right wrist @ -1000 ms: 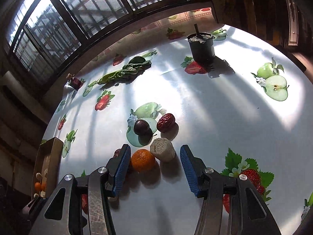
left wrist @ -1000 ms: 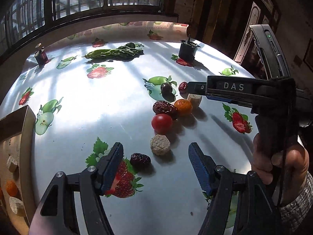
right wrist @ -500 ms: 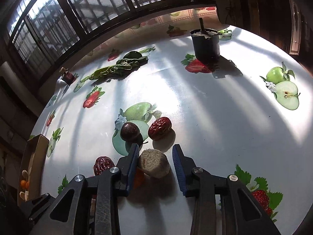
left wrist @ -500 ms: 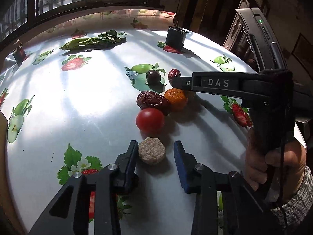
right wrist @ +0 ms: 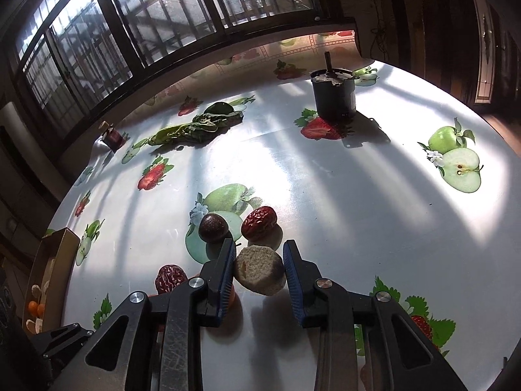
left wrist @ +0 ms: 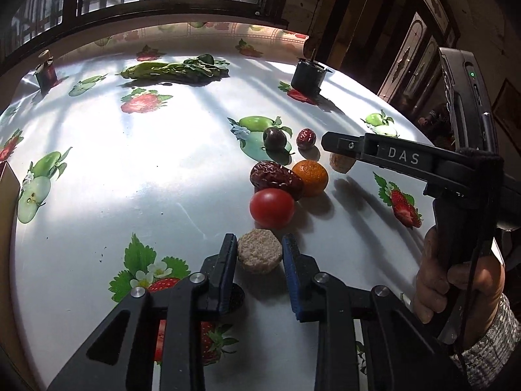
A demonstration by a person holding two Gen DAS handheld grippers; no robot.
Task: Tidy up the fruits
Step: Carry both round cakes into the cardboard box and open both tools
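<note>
Both claws have just been closing since the earlier frames, each around a beige puck-shaped piece that lay loose between wide jaws then. The left claw (left wrist: 259, 254) now pinches the near beige piece (left wrist: 259, 254) on the desk (left wrist: 130, 179), just below the tomato (left wrist: 272, 208); the right claw (right wrist: 259, 265) clamps the far beige piece (right wrist: 259, 273) beside the red date (right wrist: 259, 223). Lift each straight up before swinging away (the orange (left wrist: 310, 177) and wrinkled date (left wrist: 275, 177) sit close), then carry them to the cardboard box (right wrist: 55, 260) at the desk's left edge
</note>
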